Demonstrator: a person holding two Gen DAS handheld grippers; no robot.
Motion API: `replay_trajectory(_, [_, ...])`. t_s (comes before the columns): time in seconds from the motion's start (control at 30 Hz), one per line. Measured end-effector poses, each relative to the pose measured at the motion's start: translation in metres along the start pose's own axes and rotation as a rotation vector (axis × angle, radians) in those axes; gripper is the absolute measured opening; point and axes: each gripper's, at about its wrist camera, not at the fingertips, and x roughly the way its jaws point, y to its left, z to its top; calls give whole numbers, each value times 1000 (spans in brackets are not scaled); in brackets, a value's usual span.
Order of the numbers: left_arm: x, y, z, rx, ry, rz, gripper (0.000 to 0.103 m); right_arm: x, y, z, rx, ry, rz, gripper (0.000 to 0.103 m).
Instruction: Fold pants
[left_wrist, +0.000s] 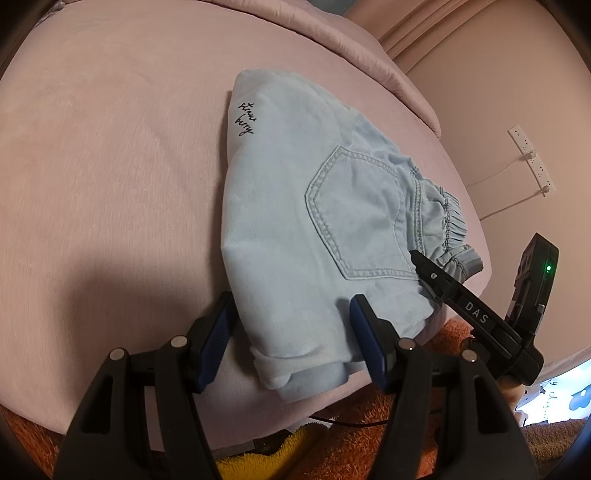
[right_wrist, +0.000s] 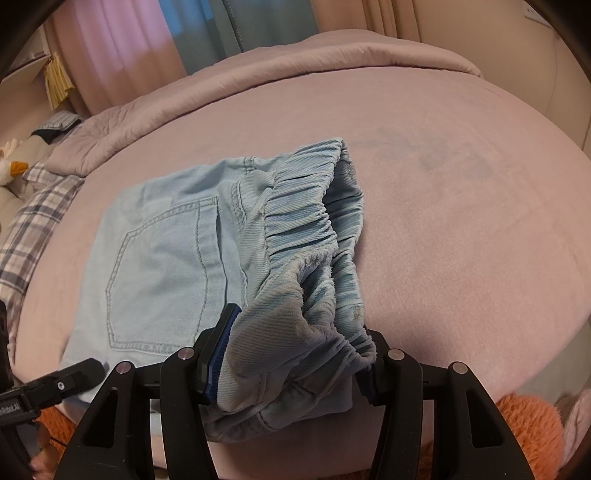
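Note:
Light blue denim pants (left_wrist: 303, 206) lie folded in a thick stack on the pink bed (left_wrist: 110, 166), back pocket up. My left gripper (left_wrist: 291, 332) is open, its blue pads on either side of the folded end at the bed's near edge. My right gripper (right_wrist: 295, 354) is open around the elastic waistband (right_wrist: 314, 229), which bulges between its jaws. The pants also show in the right wrist view (right_wrist: 166, 258). The right gripper shows in the left wrist view (left_wrist: 476, 310), at the waistband corner.
A pink duvet (right_wrist: 258, 85) is bunched at the bed's far side. A plaid pillow (right_wrist: 33, 221) and a plush toy (right_wrist: 11, 162) lie at the left. An orange fluffy rug (left_wrist: 351, 435) is below the bed edge. A power strip (left_wrist: 532, 158) hangs on the wall.

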Motion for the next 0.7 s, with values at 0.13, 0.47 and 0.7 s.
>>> replay_trajectory(0.13, [-3,2,-3,-16,8,-1,63,0,0,0,-2,0,0,55])
replay_trajectory(0.47, [-12,5,-1,-94,106,-23,73,-5,3,-1,-16,13,-10,55])
replay_trajectory(0.7, [-35,2,6,-110,92,10,79,-10,0,-4,1,30,-5,59])
